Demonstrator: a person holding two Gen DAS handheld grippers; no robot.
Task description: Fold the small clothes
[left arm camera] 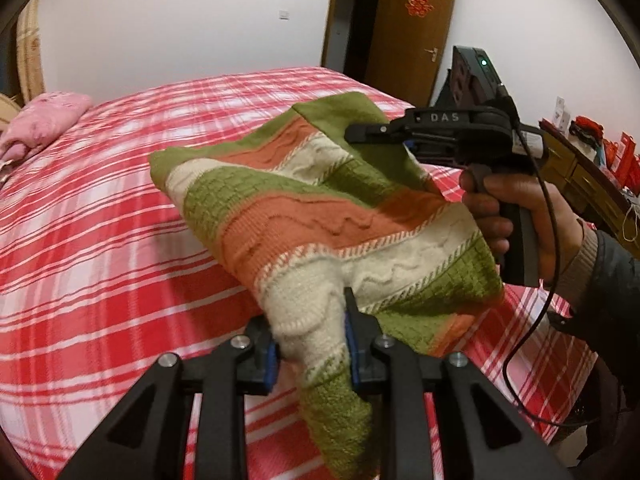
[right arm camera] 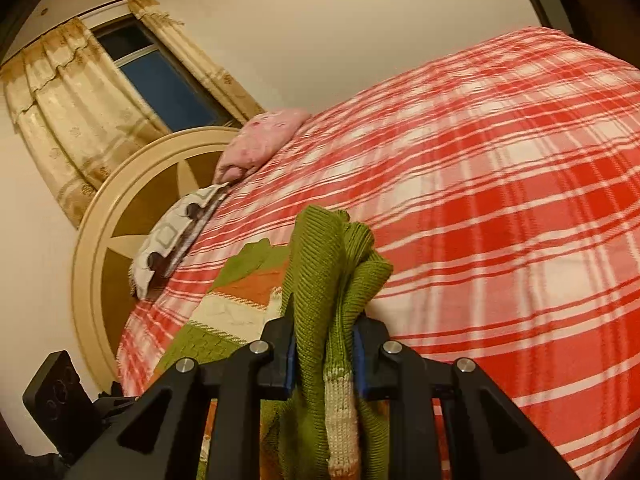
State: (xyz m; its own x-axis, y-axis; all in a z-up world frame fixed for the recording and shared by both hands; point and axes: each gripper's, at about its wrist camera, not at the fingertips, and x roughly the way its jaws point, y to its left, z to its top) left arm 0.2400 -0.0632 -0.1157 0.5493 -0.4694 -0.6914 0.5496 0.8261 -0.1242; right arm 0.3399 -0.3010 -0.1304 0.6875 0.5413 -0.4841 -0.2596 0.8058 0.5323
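A small knitted sweater (left arm camera: 304, 208) with green, orange and cream stripes hangs in the air above the bed, stretched between both grippers. My left gripper (left arm camera: 310, 340) is shut on its cream and green lower edge. My right gripper (left arm camera: 360, 134), held by a hand, is shut on the sweater's far green edge in the left wrist view. In the right wrist view the right gripper (right arm camera: 324, 344) clamps a bunched green fold of the sweater (right arm camera: 328, 272), the rest trailing down to the left.
A bed with a red and white plaid sheet (left arm camera: 100, 220) lies below. A pink pillow (left arm camera: 44, 120) and a grey patterned pillow (right arm camera: 176, 240) lie by the round headboard (right arm camera: 120, 208). A wooden door (left arm camera: 408, 32) and a cluttered cabinet (left arm camera: 592, 168) stand at the right.
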